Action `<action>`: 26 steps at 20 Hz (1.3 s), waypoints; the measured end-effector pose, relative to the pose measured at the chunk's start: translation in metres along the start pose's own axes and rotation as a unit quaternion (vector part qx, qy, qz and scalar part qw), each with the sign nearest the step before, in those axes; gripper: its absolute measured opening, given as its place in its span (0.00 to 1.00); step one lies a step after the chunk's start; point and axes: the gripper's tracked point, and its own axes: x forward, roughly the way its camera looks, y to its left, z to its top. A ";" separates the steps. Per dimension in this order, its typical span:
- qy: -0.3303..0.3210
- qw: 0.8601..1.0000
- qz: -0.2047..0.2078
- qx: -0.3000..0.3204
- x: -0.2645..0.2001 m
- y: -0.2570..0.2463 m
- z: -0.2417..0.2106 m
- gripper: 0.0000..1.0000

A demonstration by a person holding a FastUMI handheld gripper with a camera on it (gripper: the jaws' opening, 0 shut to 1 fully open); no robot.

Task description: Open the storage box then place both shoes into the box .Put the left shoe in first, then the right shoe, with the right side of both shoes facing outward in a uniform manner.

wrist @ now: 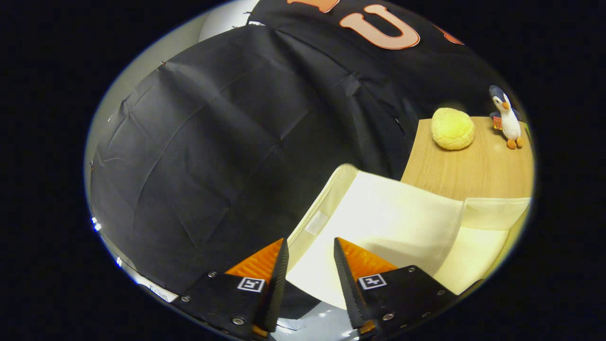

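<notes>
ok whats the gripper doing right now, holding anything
hand-held gripper: open, holding nothing; the cream fabric storage box lies between and just beyond its fingers, which are not pressing on it.

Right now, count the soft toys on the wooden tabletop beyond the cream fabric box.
2. A round yellow plush toy sits on the light wooden tabletop; a small plush penguin stands beside it. The cream fabric storage box may hide others. The gripper is open.
</notes>
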 end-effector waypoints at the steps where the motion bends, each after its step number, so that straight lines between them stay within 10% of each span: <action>1: -0.003 1.000 -0.009 -0.003 -0.007 -0.006 0.000 0.65; 12: -0.073 0.981 -0.178 -0.031 -0.157 -0.187 0.006 0.84; 26: 0.003 0.935 -0.353 0.011 -0.281 -0.375 -0.124 0.81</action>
